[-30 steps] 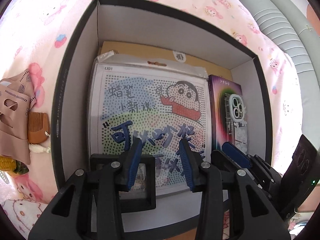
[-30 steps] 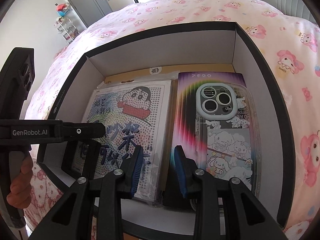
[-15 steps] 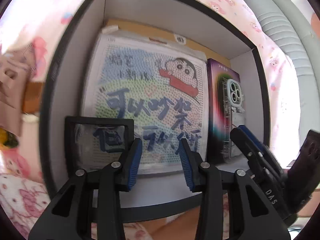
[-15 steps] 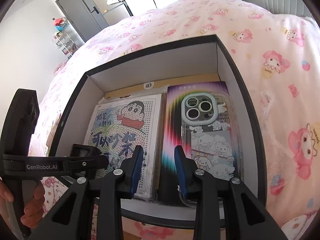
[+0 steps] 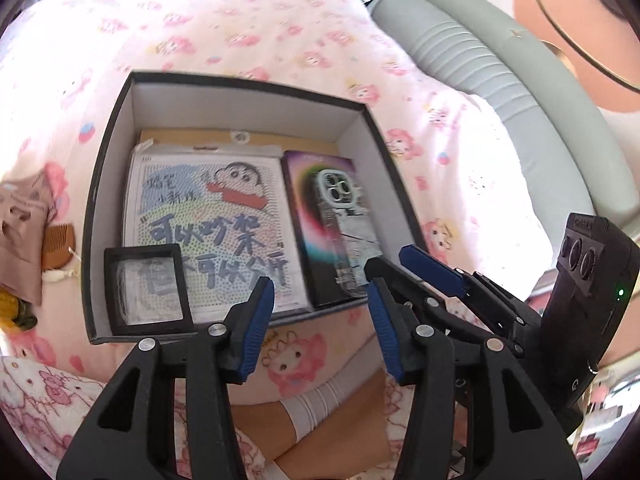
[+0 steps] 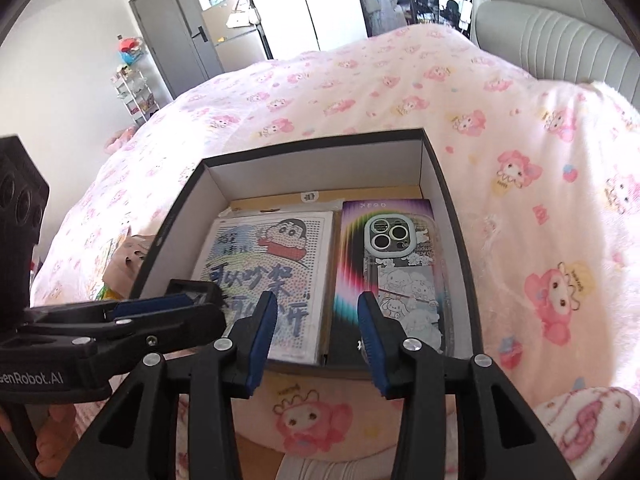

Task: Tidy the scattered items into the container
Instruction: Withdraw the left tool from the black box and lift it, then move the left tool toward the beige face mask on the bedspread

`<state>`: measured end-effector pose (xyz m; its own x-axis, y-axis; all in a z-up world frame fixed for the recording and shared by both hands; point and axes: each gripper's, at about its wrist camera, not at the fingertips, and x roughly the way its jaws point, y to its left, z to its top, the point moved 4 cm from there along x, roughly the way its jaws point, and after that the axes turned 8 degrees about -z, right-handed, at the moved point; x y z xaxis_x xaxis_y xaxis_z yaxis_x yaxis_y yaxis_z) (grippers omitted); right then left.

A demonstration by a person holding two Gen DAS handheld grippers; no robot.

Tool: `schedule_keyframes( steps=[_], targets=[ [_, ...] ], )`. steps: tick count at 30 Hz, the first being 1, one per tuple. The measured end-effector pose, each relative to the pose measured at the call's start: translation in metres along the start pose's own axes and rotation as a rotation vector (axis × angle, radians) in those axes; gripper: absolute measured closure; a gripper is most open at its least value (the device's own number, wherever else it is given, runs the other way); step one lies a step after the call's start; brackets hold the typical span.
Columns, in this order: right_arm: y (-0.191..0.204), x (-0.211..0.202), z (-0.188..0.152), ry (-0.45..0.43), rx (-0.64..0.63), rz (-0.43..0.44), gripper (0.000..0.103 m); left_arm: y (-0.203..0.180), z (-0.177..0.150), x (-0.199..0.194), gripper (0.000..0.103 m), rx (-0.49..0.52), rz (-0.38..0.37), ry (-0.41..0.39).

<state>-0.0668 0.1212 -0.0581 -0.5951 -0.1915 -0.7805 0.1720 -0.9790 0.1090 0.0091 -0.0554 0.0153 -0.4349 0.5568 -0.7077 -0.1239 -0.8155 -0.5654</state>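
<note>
A black box (image 5: 105, 184) (image 6: 452, 216) with white inner walls sits on the pink bed. Inside lie a cartoon bead-art pack (image 5: 208, 224) (image 6: 272, 264), a phone case on a rainbow card (image 5: 340, 224) (image 6: 404, 264) and a small black square frame (image 5: 146, 288) at the near left corner. My left gripper (image 5: 320, 312) is open and empty, above the box's near edge. My right gripper (image 6: 316, 328) is open and empty too, just short of the near wall; it also shows in the left wrist view (image 5: 436, 280).
Left of the box lie a beige face mask (image 5: 20, 232), a wooden comb (image 5: 58, 246) and a yellow-green item (image 5: 16, 312). A grey padded headboard (image 5: 500, 92) runs along the right. A grey wardrobe (image 6: 188, 36) and a shelf rack (image 6: 136, 92) stand beyond the bed.
Both grippers have pulled back and up out of the box, still open. The small black frame now lies in the box's near left corner.
</note>
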Motion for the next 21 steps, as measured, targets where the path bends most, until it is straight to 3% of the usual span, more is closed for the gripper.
schedule_keyframes(
  steps=[2, 10, 16, 21],
  targets=[
    [0.007, -0.014, -0.003, -0.012, -0.004, 0.023, 0.065, -0.021, 0.003, 0.030, 0.053, 0.038, 0.004, -0.014],
    [0.040, -0.044, -0.009, -0.049, -0.078, 0.051, 0.065, -0.025, 0.009, 0.045, 0.053, 0.092, 0.019, -0.055],
    [0.053, -0.042, -0.015, -0.028, -0.080, 0.048, 0.064, -0.007, 0.004, 0.040, 0.053, 0.074, 0.089, -0.058],
    [0.073, -0.051, -0.016, -0.049, -0.120, 0.071, 0.064, 0.005, -0.001, 0.027, 0.053, 0.065, 0.087, -0.076]
  ],
)
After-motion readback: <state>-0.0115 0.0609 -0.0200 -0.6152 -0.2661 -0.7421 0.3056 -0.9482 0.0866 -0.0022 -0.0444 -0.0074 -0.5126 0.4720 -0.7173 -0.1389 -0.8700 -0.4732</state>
